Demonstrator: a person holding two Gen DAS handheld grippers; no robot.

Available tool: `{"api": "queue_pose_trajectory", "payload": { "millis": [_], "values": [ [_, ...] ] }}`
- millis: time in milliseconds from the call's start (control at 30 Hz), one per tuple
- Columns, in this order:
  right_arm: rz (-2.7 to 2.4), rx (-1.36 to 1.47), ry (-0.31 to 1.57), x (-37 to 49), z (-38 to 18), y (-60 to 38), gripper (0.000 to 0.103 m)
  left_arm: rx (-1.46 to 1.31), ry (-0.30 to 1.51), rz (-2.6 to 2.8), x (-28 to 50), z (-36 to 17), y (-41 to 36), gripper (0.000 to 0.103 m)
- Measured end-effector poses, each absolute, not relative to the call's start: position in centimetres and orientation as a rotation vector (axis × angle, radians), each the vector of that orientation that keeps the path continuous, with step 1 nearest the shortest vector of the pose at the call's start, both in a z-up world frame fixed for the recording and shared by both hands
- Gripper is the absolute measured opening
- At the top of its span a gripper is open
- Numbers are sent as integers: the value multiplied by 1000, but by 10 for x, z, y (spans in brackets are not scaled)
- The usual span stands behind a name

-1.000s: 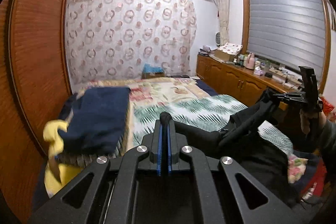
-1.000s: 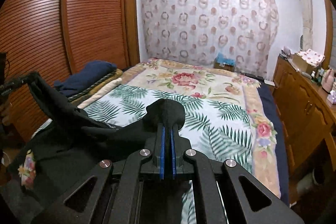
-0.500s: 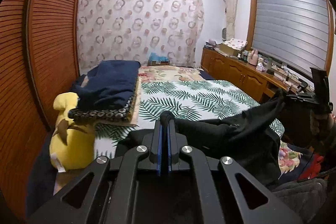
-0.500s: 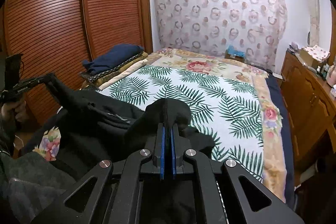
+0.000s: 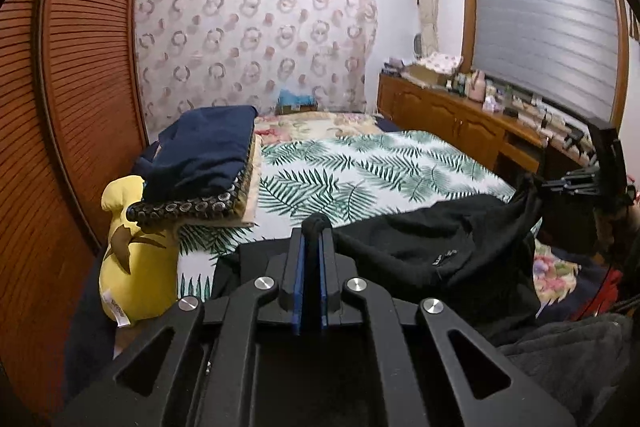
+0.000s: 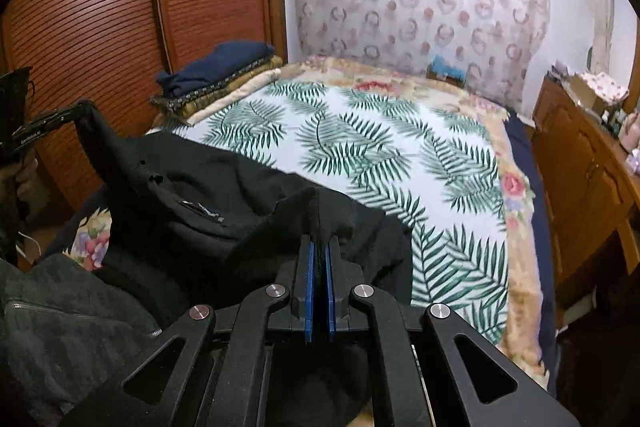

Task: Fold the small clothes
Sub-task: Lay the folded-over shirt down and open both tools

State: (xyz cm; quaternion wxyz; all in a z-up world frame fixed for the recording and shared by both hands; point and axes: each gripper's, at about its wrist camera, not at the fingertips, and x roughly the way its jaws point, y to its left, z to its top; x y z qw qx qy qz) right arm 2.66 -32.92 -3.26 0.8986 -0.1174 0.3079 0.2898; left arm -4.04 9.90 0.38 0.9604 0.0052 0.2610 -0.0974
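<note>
The left gripper (image 5: 311, 227) is closed, and its blue pads (image 5: 298, 279) pinch a fold of the black garment (image 5: 424, 243) between them; a small bump of the cloth stands up above the fingertips. The right gripper (image 6: 319, 239) is closed in the same way, with black cloth squeezed between its blue pads (image 6: 309, 287) and bunched over the tips. In the left view the right gripper (image 5: 560, 183) shows at the right edge, holding the other end of the garment, and in the right view the left gripper (image 6: 76, 111) shows at the left edge with the cloth hanging from it. So the garment is stretched between the two grippers, and it sags in the middle. Its lower part lies on the near end of the bed (image 6: 516, 219), on the leaf-print cover (image 6: 360, 131). A small light label (image 6: 200, 211) is visible on the cloth. Under the leaf-print cover lies a flowered blanket (image 6: 512, 187), which shows along its edges. On the left side of the bed there is a stack of folded blankets (image 5: 204, 155), the top one dark blue. A yellow plush toy (image 5: 136, 259) sits just beside this stack, at the near corner. A grey fleece sleeve (image 6: 60, 311) of the person is in the lower left of the right view. Behind the bed hangs a patterned curtain (image 5: 256, 39). A wooden slatted wardrobe (image 6: 120, 7) stands on the left, and a wooden cabinet (image 5: 448, 115) with small items runs under the window blind (image 5: 544, 23) on the right.
</note>
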Motion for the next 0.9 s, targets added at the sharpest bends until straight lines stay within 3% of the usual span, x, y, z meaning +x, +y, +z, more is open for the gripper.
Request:
{"api": "queue_pose_trajectory", "payload": {
  "millis": [200, 300, 367, 467, 533, 600, 767, 900],
  "values": [
    [593, -218, 659, 32, -30, -327, 5, 36, 534, -183, -37, 1, 97, 40],
    [592, -216, 657, 33, -29, -326, 5, 22, 540, -179, -33, -2, 99, 50],
    [598, -221, 653, 33, -30, -325, 11, 7, 551, -175, -29, -6, 102, 66],
    [580, -235, 642, 32, -29, -323, 15, -18, 575, -172, -20, -16, 109, 79],
    [578, -249, 628, 31, -29, -322, 23, -32, 599, -166, -12, -25, 113, 79],
    [565, -248, 621, 33, -30, -323, 37, -42, 618, -147, -4, -33, 117, 79],
    [546, -231, 629, 44, -40, -325, 48, -55, 646, -92, 7, -46, 123, 79],
    [530, -225, 644, 56, -48, -325, 50, -47, 659, -89, 10, -51, 122, 79]
  ]
}}
